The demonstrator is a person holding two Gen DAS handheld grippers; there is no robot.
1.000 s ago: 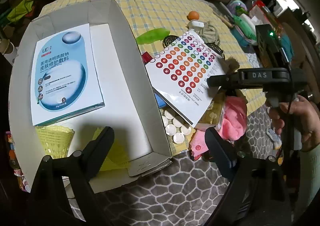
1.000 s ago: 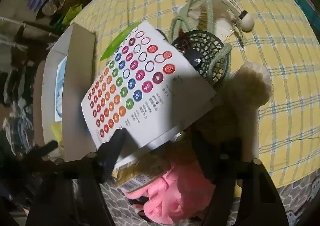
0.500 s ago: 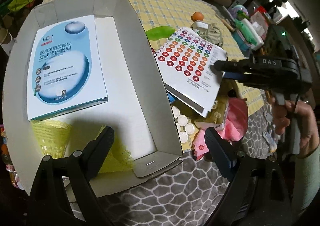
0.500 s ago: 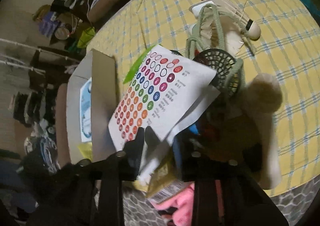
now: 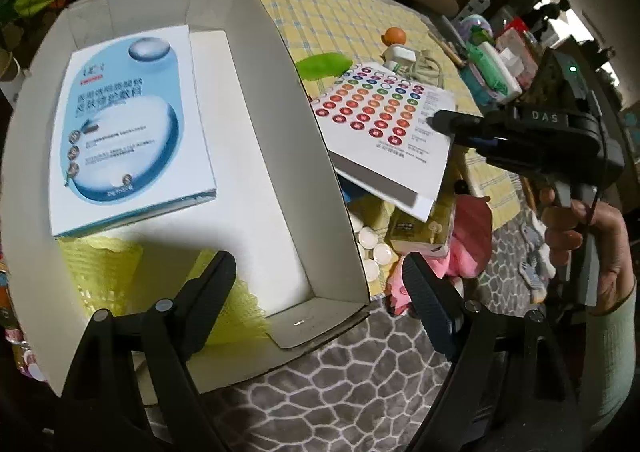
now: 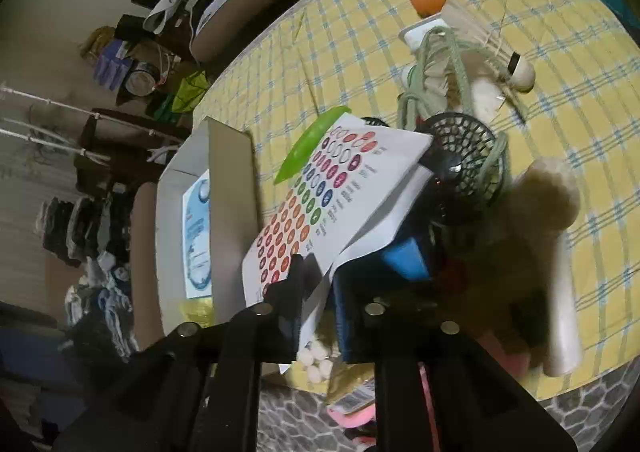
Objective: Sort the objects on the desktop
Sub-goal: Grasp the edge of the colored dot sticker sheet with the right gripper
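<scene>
The right tool (image 6: 316, 284) is clamped on the dotted sticker box (image 5: 384, 120), lifted at centre right of the left view, just beside the white tray (image 5: 280, 156). Next move, I judge: carry it over the tray wall and lay it by the blue-and-white box (image 5: 128, 132) (Chinese text, blurred). "DAS" reads on the right tool. The left tool (image 5: 318, 284) hangs open, holding nothing.

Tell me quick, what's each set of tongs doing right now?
Left tongs: open, holding nothing, over the cardboard box.
Right tongs: closed on the sticker sheet.

black jaws, silver screws, pale-green sleeve (image 5: 612, 364)
</scene>
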